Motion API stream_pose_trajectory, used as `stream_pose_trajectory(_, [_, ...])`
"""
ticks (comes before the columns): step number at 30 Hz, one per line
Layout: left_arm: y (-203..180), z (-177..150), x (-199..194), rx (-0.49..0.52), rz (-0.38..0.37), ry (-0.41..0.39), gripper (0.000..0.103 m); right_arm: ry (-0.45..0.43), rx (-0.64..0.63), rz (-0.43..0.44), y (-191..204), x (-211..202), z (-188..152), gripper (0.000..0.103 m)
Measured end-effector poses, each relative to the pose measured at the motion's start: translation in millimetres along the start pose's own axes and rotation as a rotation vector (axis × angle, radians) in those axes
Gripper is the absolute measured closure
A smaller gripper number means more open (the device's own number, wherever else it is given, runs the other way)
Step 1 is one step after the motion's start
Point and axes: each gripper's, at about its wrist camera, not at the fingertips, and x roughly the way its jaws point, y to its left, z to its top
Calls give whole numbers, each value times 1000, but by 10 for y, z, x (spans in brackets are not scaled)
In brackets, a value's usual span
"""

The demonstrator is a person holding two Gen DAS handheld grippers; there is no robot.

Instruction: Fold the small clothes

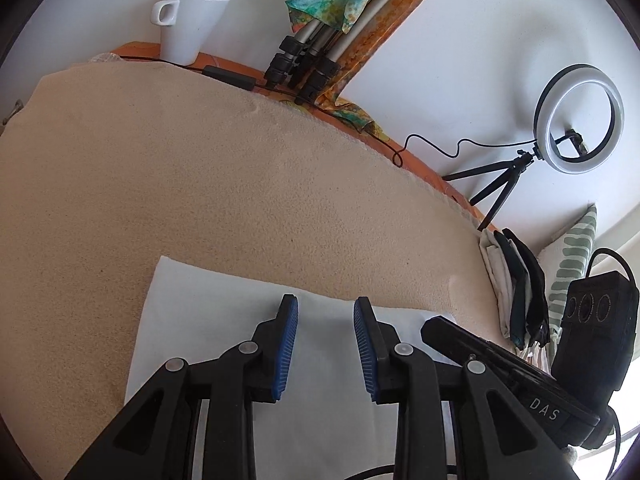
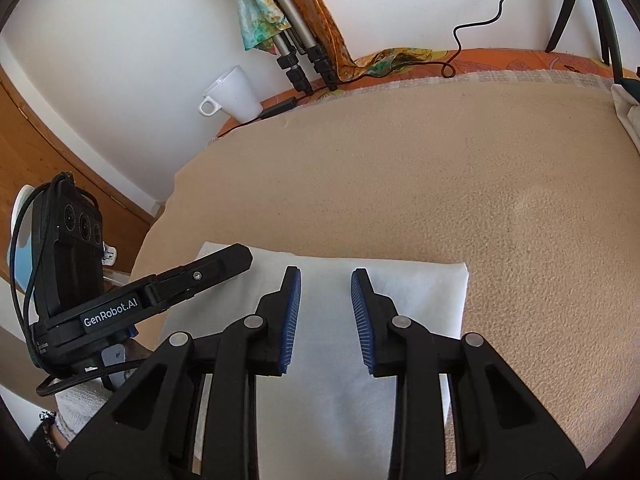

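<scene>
your left tongs [image 1: 326, 312] and right tongs [image 2: 326, 280] both hang part-open over the white cloth [image 2: 420, 292], gripping nothing. the cloth lies flat on the beige blanket [image 1: 200, 180].

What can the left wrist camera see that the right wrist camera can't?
Only the left wrist view shows the ring light and the striped cushion. Only the right wrist view shows the wooden door at the left. Both show the white cloth on the beige blanket, the white mug, and the two hand-held grippers: left hand-held gripper, right hand-held gripper, each with jaws apart above the cloth.
</scene>
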Motion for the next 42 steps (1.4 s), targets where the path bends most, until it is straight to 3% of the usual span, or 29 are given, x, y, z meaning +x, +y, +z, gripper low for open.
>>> stream_pose_trajectory(4, [246, 56, -74, -44, 53, -28, 76, 0, 45, -60, -254, 47, -2, 74])
stream_pose_trajectory(7, [408, 102, -226, -65, 105, -72, 76, -5, 79, -106, -439, 0, 4, 88])
stream_pose_trajectory(10, [523, 113, -368, -100, 104, -94, 75, -41, 80, -192, -483, -142, 11, 88])
stream_pose_trajectory(12, [569, 130, -463, -100, 95, -97, 74, -44, 79, -199, -498, -213, 14, 88])
stream_pose_trajectory(15, [643, 128, -592, -97, 76, -86, 64, -34, 85, -150, -513, -314, -28, 77])
stream_pose_trajectory(17, [703, 109, -640, -102, 51, -63, 56, -25, 73, -132, -507, -370, -84, 56])
stream_pose_trajectory(18, [740, 91, -659, -109, 40, -49, 54, -24, 74, -110, -512, -402, -120, 55])
stream_pose_trajectory(26, [1038, -158, -678, -236, -90, 55, 51, 43, 251, 148, -886, -482, -490, 55])
stream_pose_trajectory(33, [978, -198, -620, -243, -163, 107, 55, 53, 296, 220, -948, -505, -632, 55])
stream_pose_trajectory(38, [849, -229, -566, -180, -171, 145, 56, 95, 266, 248, -852, -425, -666, 66])
stream_pose_trajectory(42, [920, -229, -530, -235, -223, 152, 56, 95, 315, 301, -886, -346, -681, 66])
